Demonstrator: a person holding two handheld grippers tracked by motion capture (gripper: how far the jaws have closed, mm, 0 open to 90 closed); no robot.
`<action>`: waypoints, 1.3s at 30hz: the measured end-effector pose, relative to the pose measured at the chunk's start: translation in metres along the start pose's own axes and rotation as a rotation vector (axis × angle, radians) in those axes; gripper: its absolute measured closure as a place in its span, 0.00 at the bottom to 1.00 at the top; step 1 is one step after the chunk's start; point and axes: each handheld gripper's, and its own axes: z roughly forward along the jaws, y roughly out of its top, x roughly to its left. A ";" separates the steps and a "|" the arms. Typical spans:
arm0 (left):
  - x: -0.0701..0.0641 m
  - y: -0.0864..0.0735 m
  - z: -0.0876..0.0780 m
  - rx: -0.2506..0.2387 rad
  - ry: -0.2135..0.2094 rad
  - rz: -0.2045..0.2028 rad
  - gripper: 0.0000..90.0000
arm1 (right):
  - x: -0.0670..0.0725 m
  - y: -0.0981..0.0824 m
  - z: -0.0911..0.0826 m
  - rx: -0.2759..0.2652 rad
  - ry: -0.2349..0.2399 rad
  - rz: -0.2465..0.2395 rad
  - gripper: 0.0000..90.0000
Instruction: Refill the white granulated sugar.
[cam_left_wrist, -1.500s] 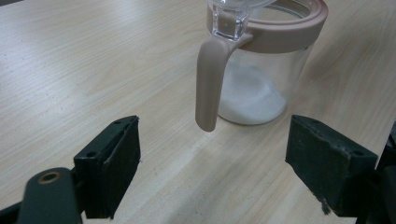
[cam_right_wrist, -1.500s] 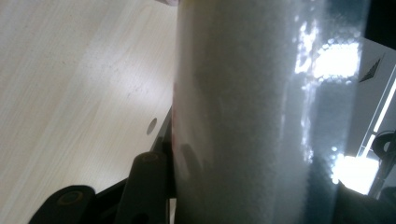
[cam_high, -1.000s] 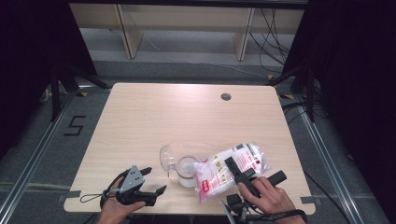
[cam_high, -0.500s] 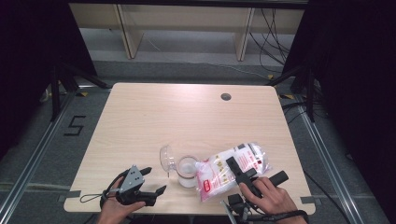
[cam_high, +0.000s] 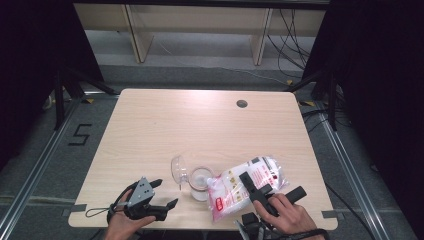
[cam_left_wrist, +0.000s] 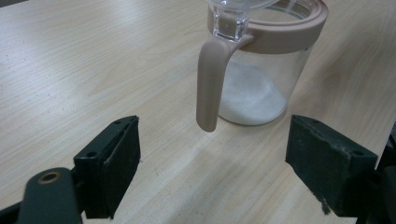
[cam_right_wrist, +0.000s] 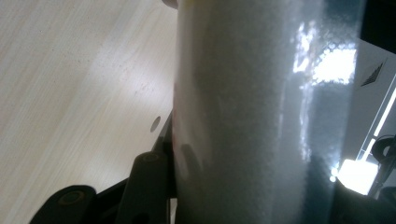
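over the jar (cam_high: 200, 181), r gripper (cam_high: 264, 191) clamps the bag (cam_high: 235, 189); l gripper (cam_high: 162, 194) jaws spread, empty

We're looking at a recording lab or test bay: a lone pale wooden table (cam_high: 200, 125) stands between black curtains (cam_high: 370, 75), floor rails (cam_high: 30, 185) run alongside, tape marks (cam_high: 80, 135) dot the grey floor, and loose cables (cam_high: 290, 40) trail behind.

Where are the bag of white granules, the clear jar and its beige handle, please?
bag of white granules (cam_high: 235, 187), high view, on its clear front.
clear jar (cam_left_wrist: 261, 88), left gripper view, on its glass wall.
beige handle (cam_left_wrist: 208, 81), left gripper view, mid-shaft.
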 end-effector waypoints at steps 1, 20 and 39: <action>0.000 0.000 0.000 0.002 -0.001 -0.002 0.19 | 0.000 0.001 0.000 -0.004 -0.001 -0.007 0.72; -0.001 -0.001 0.000 0.001 0.000 -0.026 0.19 | -0.002 0.004 0.002 0.001 0.007 -0.062 0.72; 0.000 0.000 0.000 0.001 0.003 0.002 0.19 | -0.003 0.005 0.003 -0.011 0.010 -0.049 0.72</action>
